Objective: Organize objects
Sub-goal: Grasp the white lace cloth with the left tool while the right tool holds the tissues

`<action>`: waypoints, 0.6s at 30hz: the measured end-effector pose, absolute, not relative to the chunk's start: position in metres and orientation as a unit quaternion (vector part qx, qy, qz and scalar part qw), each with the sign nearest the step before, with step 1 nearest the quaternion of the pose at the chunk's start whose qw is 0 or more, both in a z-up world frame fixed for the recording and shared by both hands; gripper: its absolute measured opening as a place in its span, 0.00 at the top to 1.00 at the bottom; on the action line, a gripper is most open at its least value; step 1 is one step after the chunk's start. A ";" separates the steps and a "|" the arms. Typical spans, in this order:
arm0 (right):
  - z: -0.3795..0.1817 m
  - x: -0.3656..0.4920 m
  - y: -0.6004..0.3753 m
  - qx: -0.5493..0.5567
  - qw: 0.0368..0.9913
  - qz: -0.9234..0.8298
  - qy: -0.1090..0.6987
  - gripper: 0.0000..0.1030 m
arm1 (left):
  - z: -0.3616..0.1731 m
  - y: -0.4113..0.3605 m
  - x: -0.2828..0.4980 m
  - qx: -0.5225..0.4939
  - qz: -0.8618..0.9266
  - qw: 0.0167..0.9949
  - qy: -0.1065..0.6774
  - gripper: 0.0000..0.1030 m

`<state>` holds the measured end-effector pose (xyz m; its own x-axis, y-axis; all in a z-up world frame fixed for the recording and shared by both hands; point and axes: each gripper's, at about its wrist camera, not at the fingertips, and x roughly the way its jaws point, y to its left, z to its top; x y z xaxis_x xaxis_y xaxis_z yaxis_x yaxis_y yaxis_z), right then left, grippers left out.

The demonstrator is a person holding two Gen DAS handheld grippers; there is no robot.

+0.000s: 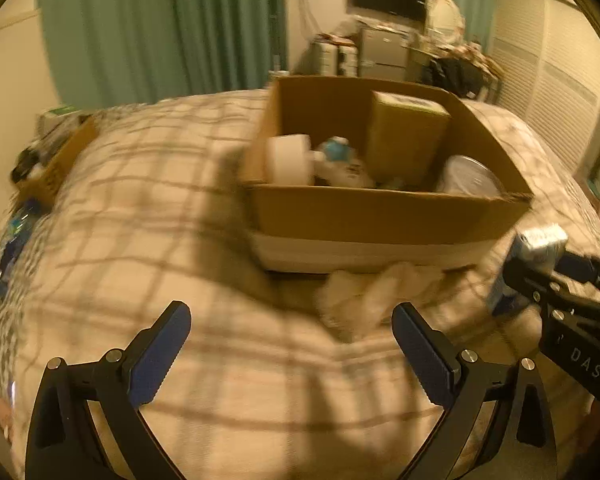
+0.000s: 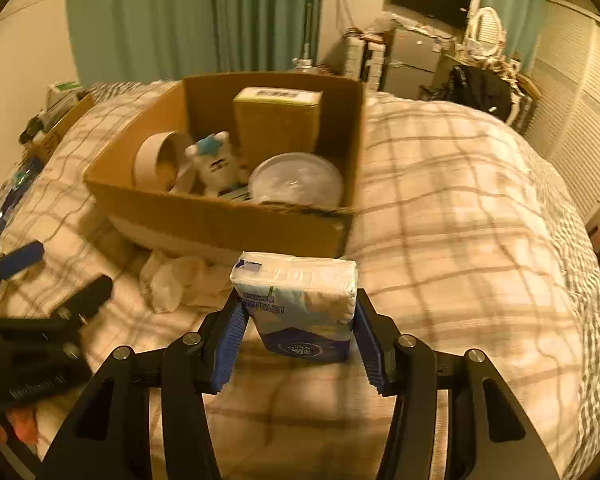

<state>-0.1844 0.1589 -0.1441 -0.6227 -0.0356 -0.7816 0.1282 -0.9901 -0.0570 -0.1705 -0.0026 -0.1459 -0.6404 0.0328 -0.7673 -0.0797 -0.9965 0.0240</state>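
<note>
My right gripper [image 2: 298, 320] is shut on a white and blue tissue pack [image 2: 300, 300], held above the plaid bed in front of an open cardboard box [image 2: 228, 220]. The box holds a tape roll [image 2: 156, 160], a white and blue toy [image 2: 216, 160], a tall carton [image 2: 278, 120] and a clear lidded bowl [image 2: 296, 180]. My left gripper [image 1: 292, 344] is open and empty over the bedcover, left of the right one. The pack [image 1: 536, 248] and box [image 1: 380, 220] also show in the left wrist view. A crumpled white plastic bag [image 2: 176, 280] lies before the box.
The plaid bedcover [image 2: 460, 220] fills both views. Another small box with clutter [image 1: 56, 160] sits at the bed's far left edge. Green curtains, a TV, a fridge and shelves stand beyond the bed.
</note>
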 end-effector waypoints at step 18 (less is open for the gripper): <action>-0.145 -0.187 0.167 0.432 0.040 -0.901 0.034 0.51 | -0.185 0.037 -0.193 -0.461 0.881 0.102 0.037 0.86</action>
